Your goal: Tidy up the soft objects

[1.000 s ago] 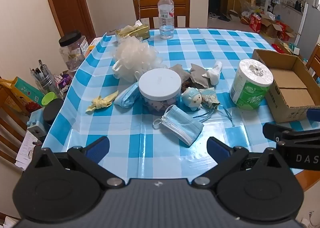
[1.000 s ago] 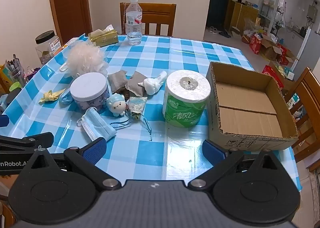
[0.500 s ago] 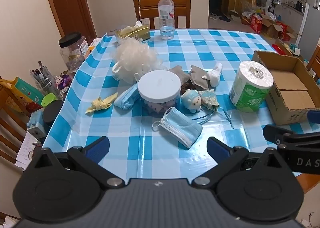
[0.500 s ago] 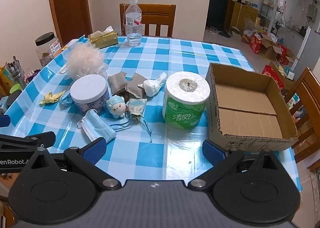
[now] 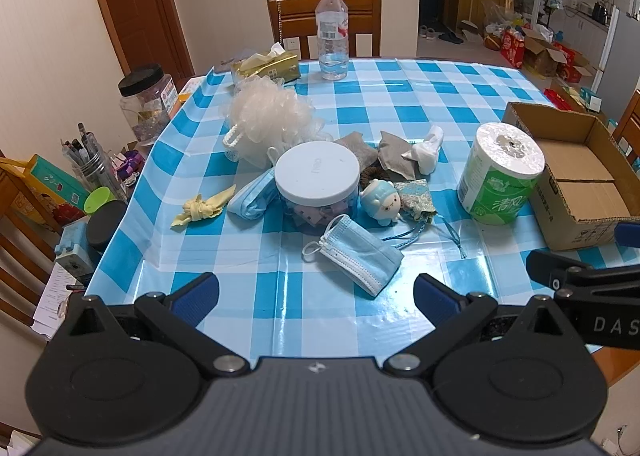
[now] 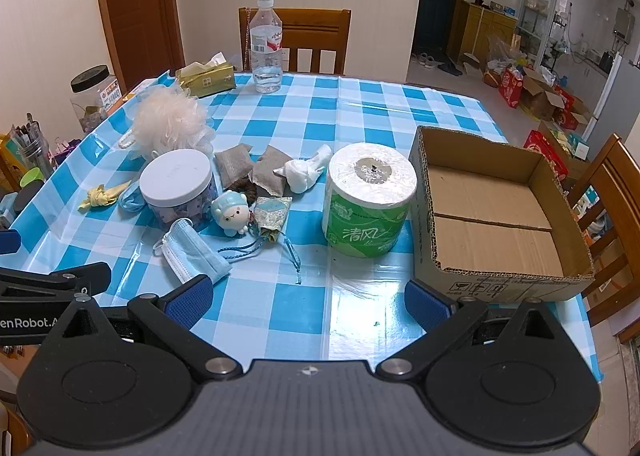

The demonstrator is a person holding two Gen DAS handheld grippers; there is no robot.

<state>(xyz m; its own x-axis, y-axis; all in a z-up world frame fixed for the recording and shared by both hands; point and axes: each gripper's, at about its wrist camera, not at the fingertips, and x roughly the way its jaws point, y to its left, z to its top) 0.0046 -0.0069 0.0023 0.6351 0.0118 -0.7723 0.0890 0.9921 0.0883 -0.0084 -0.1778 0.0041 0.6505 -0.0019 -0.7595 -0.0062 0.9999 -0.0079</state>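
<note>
While the blue face mask (image 5: 356, 252) lies flat on the checked tablecloth (image 5: 400, 96), just ahead of the left gripper (image 5: 316, 292), both tongs hang wide open and empty; the right gripper (image 6: 308, 298) hovers near the table's front edge. Since a second ago the views have barely shifted, and nothing on the table has moved. The toilet roll (image 6: 370, 200), beside the empty cardboard box (image 6: 500, 284), reads "清风" on its green wrapper. The left gripper's body shows "enRobot.A".
</note>
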